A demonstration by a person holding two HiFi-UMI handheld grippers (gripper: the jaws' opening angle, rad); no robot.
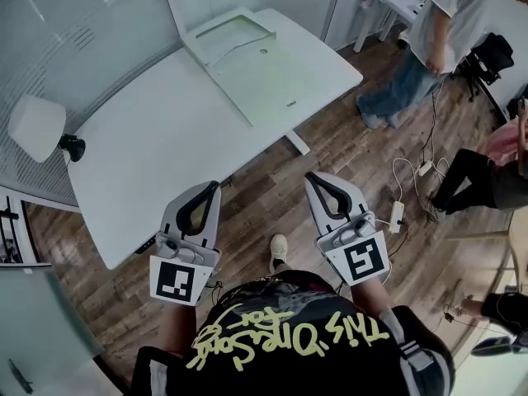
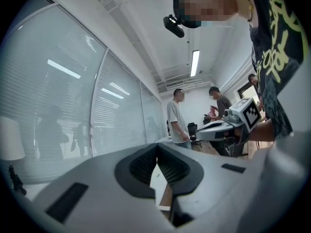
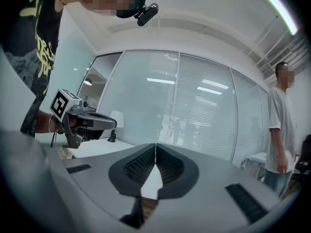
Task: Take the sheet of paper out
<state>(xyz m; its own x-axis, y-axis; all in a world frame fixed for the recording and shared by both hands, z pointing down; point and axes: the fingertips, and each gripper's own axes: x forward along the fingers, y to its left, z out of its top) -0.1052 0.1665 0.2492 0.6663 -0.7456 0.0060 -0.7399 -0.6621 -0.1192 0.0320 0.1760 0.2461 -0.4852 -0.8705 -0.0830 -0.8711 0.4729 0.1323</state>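
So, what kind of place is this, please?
Probably an office or a lab room: glass partition walls with blinds, a large white desk on a wood floor, and a ceiling strip light.

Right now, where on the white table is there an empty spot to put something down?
The white table is bare across its middle and near end, between the lamp at its left edge and the clear folder at its far end. The folder fills that far end. The floor on the right is crowded with a power strip and people.
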